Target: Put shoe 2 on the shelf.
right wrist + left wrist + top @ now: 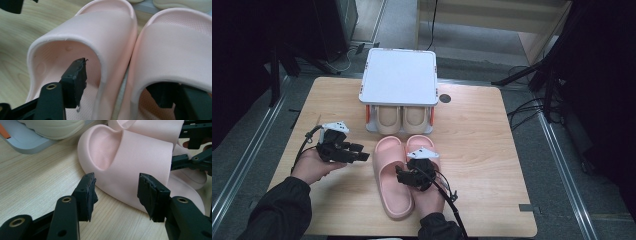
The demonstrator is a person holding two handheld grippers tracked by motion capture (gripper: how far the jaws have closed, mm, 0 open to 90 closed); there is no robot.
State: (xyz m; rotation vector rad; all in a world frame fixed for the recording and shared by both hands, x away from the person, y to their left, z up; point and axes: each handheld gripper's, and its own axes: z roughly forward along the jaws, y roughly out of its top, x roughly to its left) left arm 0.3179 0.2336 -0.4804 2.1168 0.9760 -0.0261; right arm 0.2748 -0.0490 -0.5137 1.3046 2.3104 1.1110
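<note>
Scene: a wooden counter [472, 150] carries a small two-level shoe rack [399, 75] at its far middle and a pair of pink slippers [392, 185] in front of it.
Pink slippers: they lie side by side on the counter, touching along their inner edges, toes pointing toward the shoe rack and heels toward the person.
Left pink slipper [100, 32]: it rests flat, its band arching over the footbed; in the left gripper view its toe end sits just beyond the jaws.
Right pink slipper [175, 50]: it lies close against the other, partly covered in the high view by the right hand.
Right gripper [414, 175]: it sits over the slippers' bands with its jaws wide, one jaw inside the opening of the left slipper and the other inside the opening of the right slipper, so the two touching inner walls lie between them; the pads do not press on either wall.
Left gripper [359, 152]: held just above the counter to the left of the slippers, pointing at the left slipper's side; its jaws stand wide with nothing between them, close to the slipper but apart from it.
Shoe rack: its white top is bare; a pair of beige slippers [402, 119] sits on the lower level, toes facing outward.
</note>
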